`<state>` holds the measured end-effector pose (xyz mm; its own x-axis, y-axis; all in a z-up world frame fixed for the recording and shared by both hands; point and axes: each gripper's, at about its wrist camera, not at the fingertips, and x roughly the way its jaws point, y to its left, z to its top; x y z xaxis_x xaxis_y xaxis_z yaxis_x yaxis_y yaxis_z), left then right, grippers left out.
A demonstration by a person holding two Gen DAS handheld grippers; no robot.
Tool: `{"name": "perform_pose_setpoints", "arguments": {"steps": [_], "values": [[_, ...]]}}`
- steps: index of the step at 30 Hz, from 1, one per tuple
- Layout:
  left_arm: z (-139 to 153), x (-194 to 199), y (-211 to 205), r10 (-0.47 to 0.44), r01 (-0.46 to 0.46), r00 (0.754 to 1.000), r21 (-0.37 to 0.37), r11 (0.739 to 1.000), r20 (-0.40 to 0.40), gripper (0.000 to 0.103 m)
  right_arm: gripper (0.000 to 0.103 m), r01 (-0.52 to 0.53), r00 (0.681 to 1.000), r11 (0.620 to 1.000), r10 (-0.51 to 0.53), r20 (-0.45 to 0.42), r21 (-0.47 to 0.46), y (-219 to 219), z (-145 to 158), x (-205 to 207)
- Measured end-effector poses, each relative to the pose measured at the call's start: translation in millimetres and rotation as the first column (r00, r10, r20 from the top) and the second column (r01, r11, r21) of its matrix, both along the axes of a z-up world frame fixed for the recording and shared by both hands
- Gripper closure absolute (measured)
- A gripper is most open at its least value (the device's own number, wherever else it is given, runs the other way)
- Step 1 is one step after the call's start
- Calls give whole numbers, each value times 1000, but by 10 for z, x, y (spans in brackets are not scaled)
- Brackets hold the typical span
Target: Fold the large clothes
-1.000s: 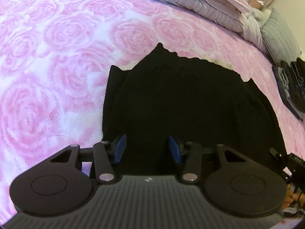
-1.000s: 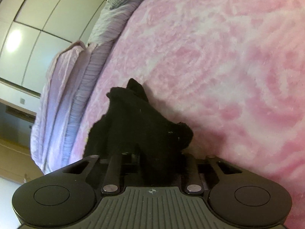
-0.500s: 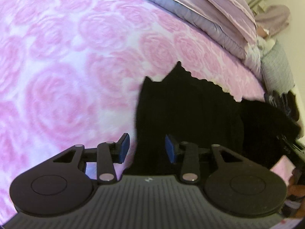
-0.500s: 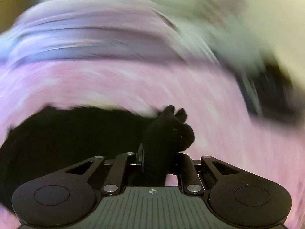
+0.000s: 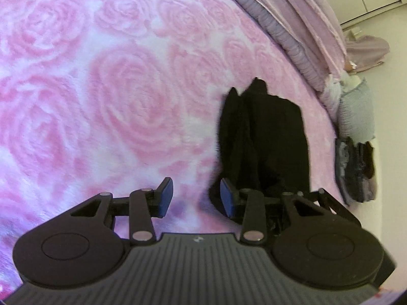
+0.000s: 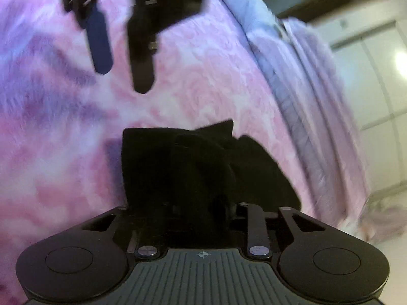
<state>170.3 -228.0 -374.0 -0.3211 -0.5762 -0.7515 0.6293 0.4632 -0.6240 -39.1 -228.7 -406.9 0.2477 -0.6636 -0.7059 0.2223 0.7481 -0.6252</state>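
Note:
A black garment point(image 5: 264, 137) lies folded into a narrow strip on the pink rose-patterned blanket point(image 5: 122, 106). My left gripper point(image 5: 195, 199) is open over bare blanket just left of the garment, with nothing between its blue pads point(image 5: 164, 197). My right gripper point(image 6: 188, 203) sits at the garment's point(image 6: 183, 167) near end. Its jaws are opening, bunched black fabric lies between them, and that fabric hides the pads. The left gripper point(image 6: 119, 58) also shows at the top of the right wrist view, above the blanket point(image 6: 51, 152).
A lilac duvet point(image 5: 300, 20) runs along the far edge of the bed. A grey pillow point(image 5: 356, 111) and a stack of folded dark clothes point(image 5: 356, 170) lie at the right edge. White wardrobe doors point(image 6: 376, 71) stand beyond the bed.
My right gripper swung across the bed carrying a black fabric edge, and its jaws have spread. The garment went from wide to narrow. My left gripper slid left off it.

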Motion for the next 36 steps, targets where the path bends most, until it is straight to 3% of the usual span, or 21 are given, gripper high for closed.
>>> {"name": "perform_pose_setpoints", "arguments": {"steps": [1,2,3,5,7,9,11,13,14,16,17,20,23,26,28,30,33,34,35,36], "values": [[16,-2,-12,-1,1,1000,-7,1000,-14,69,56,7,1000,999,-7,19,39,9,99,-60],[41,-7,-35,-6,6,999,-21,1000,-35,69,42,13,999,997,-16,40,73,39,218,-149],[58,-17,-62,-12,10,998,-34,999,-55,69,37,21,998,995,-27,62,101,66,330,-244],[87,-52,-148,-26,20,995,-62,998,-100,69,37,71,990,982,-91,109,176,43,564,-469],[62,-81,-257,-37,27,989,-72,997,-144,68,37,172,960,939,-228,164,299,-19,720,-759],[13,-134,-400,-60,49,984,-71,996,-167,68,40,303,885,856,-416,209,419,-184,851,-1064],[-42,-184,-535,-91,80,981,-66,995,-171,67,44,406,755,736,-604,255,542,-429,947,-1381],[-95,-226,-657,-112,104,981,-57,993,-160,66,45,482,552,585,-781,293,652,-736,988,-1720],[-128,-241,-724,-121,114,981,-52,992,-154,65,45,507,433,494,-855,287,707,-914,962,-1890],[-177,-258,-839,-136,130,980,-47,990,-144,65,46,542,262,356,-932,249,761,-1187,887,-2100],[-193,-266,-894,-146,140,979,-53,989,-143,65,46,544,192,298,-954,229,784,-1312,827,-2185],[-215,-288,-1060,-173,168,977,-54,984,-123,65,46,506,27,162,-985,172,847,-1633,624,-2315],[-270,-287,-1194,-180,176,977,-41,983,-112,65,46,455,-48,72,-993,105,888,-1795,495,-2422],[-296,-273,-1333,-185,180,977,-54,982,-105,65,46,445,-71,-5,-997,29,895,-1956,351,-2415],[-293,-268,-1441,-184,178,978,-66,982,-95,65,46,464,-51,-24,-999,0,886,-2061,296,-2391],[-296,-274,-1554,-186,180,979,-76,981,-80,65,46,505,0,13,-1000,15,863,-2156,302,-2297],[-313,-294,-1669,-186,181,981,-87,980,-54,66,46,598,125,98,-992,27,795,-2281,318,-2058],[-317,-294,-1680,-181,176,982,-89,980,-45,77,46,623,166,132,-986,35,771,-2308,314,-1972],[-304,-301,-1678,-181,177,983,-97,979,-26,97,46,646,205,170,-978,45,744,-2330,328,-1890],[-277,-304,-1656,-182,182,983,-99,978,7,96,46,667,246,212,-967,58,714,-2342,350,-1806]]}}
